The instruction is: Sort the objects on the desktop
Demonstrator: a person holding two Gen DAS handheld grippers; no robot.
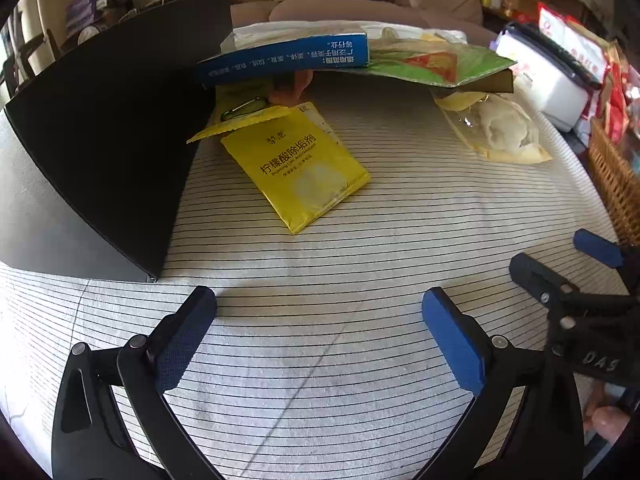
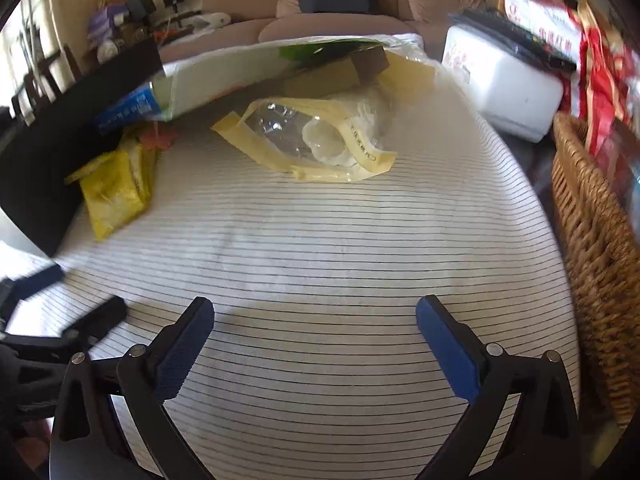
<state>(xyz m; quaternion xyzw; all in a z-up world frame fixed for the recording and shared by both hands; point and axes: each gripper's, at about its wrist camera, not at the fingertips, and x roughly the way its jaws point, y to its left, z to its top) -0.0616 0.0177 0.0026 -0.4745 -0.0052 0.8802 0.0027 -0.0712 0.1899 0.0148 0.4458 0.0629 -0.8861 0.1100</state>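
On the striped table [image 1: 320,240], nothing looks sorted yet: yellow packet [image 1: 298,168] at twelve o'clock, my left claw [image 1: 320,308] and right claw [image 2: 314,308] both wide, empty.

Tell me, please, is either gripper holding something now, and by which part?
Nothing is held. The left gripper and the right gripper both stand open over the striped cloth, with nothing between their pads.
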